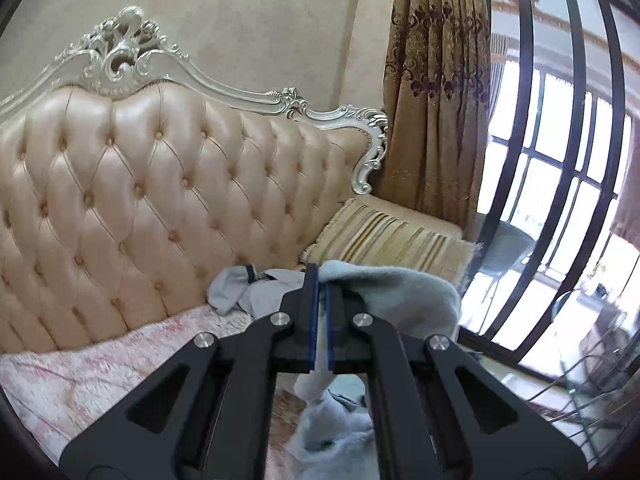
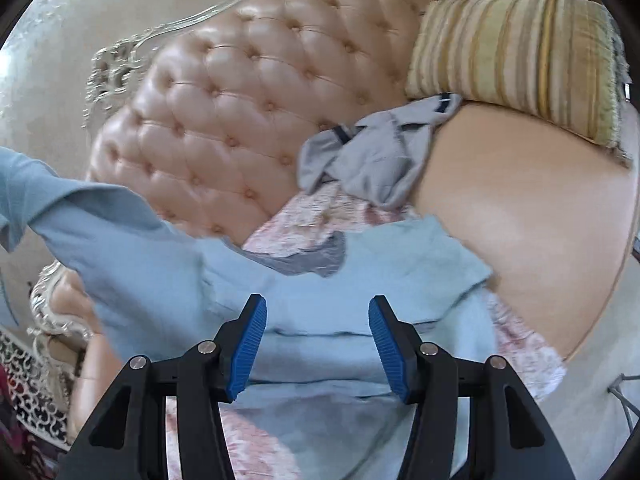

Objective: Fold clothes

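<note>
Left gripper (image 1: 319, 280) clamping light-blue garment (image 2: 320, 272), right gripper (image 2: 318, 312) spread above it

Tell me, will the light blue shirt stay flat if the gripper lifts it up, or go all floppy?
Probably floppy: where the left gripper pinches the light blue shirt, the cloth droops over and hangs below the fingers. It likely feels light, since a small pinch holds it. It looks soft and fuzzy, so it shouldn't slip easily.
</note>
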The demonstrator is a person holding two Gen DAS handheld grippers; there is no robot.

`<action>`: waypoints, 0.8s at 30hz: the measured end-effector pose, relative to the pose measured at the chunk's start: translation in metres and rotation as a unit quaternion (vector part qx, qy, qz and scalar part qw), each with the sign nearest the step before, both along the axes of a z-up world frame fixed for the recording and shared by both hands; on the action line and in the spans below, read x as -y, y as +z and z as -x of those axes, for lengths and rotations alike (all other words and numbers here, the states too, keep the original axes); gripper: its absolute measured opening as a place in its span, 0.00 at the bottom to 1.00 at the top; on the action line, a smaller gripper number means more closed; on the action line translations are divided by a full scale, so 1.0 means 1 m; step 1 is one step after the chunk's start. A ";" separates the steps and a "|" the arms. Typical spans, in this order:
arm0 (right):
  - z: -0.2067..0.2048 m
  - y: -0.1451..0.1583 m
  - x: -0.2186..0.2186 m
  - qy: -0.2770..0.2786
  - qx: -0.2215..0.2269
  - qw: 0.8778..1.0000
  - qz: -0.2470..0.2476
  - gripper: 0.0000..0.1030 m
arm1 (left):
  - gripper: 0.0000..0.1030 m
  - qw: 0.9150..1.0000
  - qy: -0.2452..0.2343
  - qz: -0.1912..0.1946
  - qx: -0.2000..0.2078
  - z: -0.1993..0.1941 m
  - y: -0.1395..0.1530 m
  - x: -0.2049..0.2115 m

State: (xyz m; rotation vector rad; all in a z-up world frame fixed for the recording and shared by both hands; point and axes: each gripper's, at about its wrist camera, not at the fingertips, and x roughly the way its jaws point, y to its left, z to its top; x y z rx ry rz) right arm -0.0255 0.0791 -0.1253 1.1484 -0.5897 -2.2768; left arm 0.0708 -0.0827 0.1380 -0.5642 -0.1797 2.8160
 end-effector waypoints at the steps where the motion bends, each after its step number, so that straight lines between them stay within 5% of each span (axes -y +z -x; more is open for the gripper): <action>1: -0.003 0.004 0.007 0.012 -0.005 1.000 0.003 0.53 | 0.04 1.000 0.000 -0.001 0.002 -0.002 0.000 0.002; 8: -0.028 0.029 0.050 0.053 -0.062 0.997 0.002 0.53 | 0.04 1.000 0.003 -0.011 0.016 -0.019 0.001 0.017; 13: -0.038 0.027 0.072 0.059 -0.113 0.985 -0.115 0.52 | 0.04 1.000 0.000 -0.017 0.019 -0.025 -0.003 0.020; 15: -0.037 0.024 0.074 0.052 -0.125 0.981 -0.142 0.28 | 0.04 1.000 -0.001 -0.014 0.019 -0.029 -0.004 0.019; 17: -0.038 0.026 0.069 0.049 -0.130 0.981 -0.132 0.19 | 0.04 1.000 0.003 -0.014 0.022 -0.030 -0.006 0.022; 24: -0.031 0.027 0.054 0.047 -0.120 0.987 -0.099 0.19 | 0.04 0.999 0.013 -0.027 0.036 -0.034 -0.014 0.035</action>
